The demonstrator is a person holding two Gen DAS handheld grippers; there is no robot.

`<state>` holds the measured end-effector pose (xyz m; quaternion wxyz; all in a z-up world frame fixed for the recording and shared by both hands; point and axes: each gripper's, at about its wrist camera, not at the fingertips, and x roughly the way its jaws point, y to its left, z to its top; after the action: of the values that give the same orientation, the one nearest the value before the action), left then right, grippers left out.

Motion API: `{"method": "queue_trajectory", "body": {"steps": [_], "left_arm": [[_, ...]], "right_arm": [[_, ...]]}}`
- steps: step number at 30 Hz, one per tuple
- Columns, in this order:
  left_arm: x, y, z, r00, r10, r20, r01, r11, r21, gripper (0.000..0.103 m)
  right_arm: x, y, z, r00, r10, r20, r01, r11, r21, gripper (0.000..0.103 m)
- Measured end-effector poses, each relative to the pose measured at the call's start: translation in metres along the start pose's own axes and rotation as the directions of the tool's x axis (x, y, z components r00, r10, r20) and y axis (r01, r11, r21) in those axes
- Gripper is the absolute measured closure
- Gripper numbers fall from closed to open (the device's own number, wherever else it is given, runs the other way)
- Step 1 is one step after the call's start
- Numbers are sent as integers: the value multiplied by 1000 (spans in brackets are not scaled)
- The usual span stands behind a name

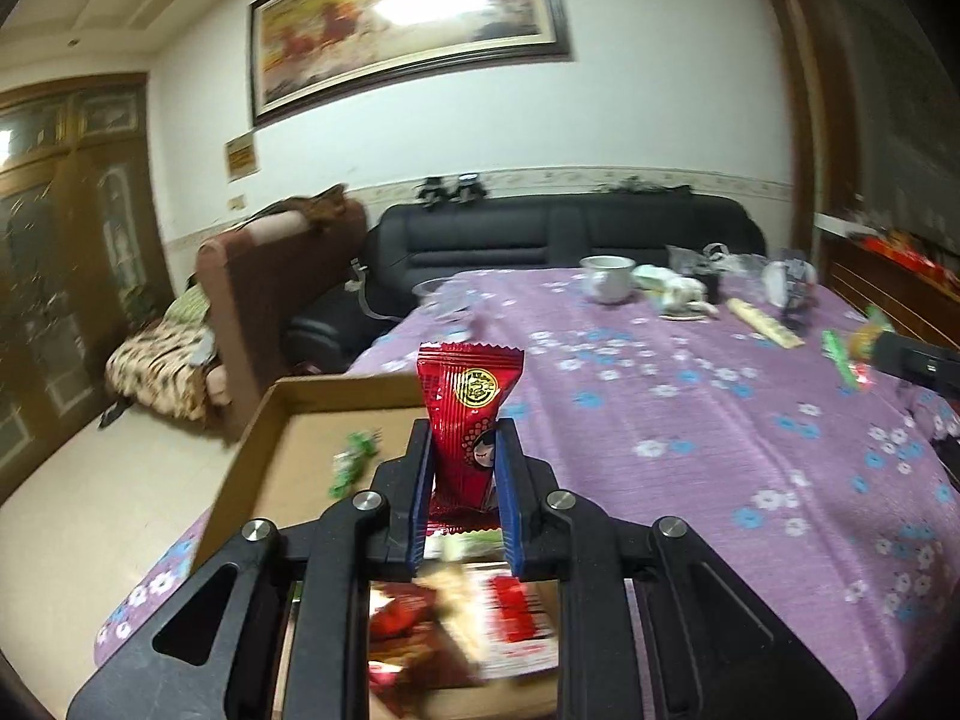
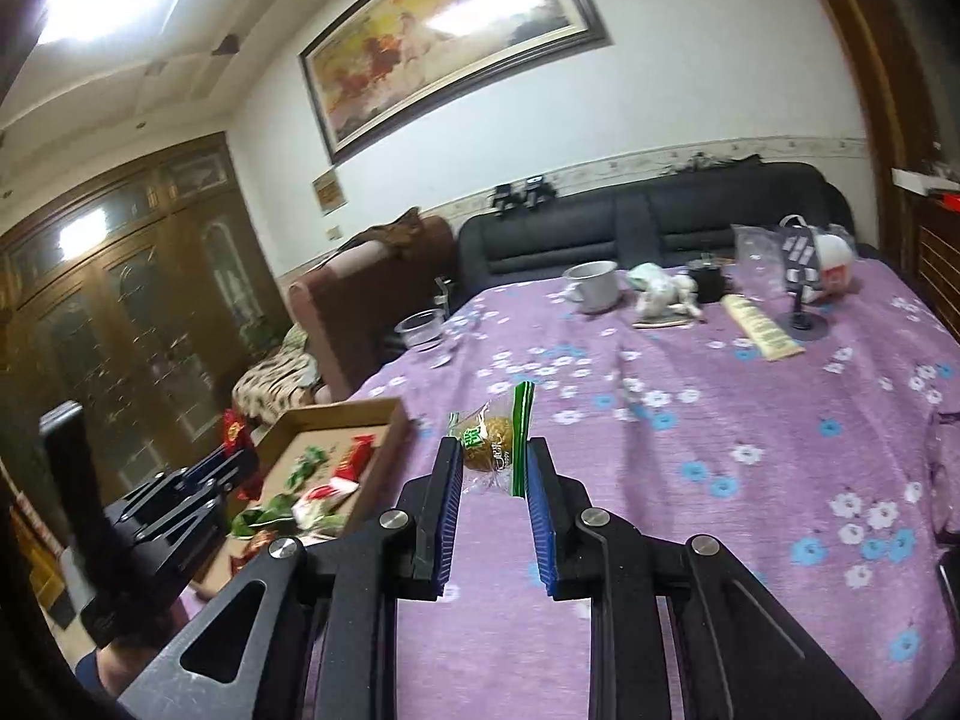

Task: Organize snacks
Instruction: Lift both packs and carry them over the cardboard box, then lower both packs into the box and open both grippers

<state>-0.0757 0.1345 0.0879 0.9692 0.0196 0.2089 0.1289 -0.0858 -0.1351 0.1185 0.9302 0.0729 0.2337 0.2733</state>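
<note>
Gripping a red packet [image 1: 465, 414] upright, the left gripper [image 1: 465, 456] hangs over the box [image 1: 312, 396]; the right gripper [image 2: 495, 462] pinches a green-edged snack [image 2: 492, 441] above the table [image 2: 720, 420].

Location: a home living room. A black sofa [image 1: 570, 234] stands along the desk's far edge, under a large framed painting [image 1: 408, 18] on the white wall. A brown armchair [image 1: 270, 300] with a patterned blanket [image 1: 162, 366] sits off the desk's far left corner. A carved wooden cabinet [image 2: 132, 300] with glass doors fills the left wall. The desk [image 1: 690, 420] carries a purple floral cloth; a mug [image 2: 594, 285] and household clutter occupy its far edge.
</note>
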Motion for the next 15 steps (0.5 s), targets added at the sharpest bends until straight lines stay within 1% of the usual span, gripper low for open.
{"method": "queue_trajectory", "body": {"steps": [4,8,10,15], "left_arm": [[6,29,-5,999,39,-24,-40,997,-61,86],[8,51,-10,996,75,-38,-78,992,-98,86],[11,60,-14,995,82,-49,-88,990,-112,86],[15,72,-24,994,72,-79,-82,988,-133,86]], "right_arm": [[10,23,2,998,50,-24,-51,998,-28,81],[22,52,2,994,99,-47,-102,993,-56,81],[30,66,0,990,124,-64,-128,990,-62,81],[52,97,-9,979,173,-111,-183,980,-80,81]]}}
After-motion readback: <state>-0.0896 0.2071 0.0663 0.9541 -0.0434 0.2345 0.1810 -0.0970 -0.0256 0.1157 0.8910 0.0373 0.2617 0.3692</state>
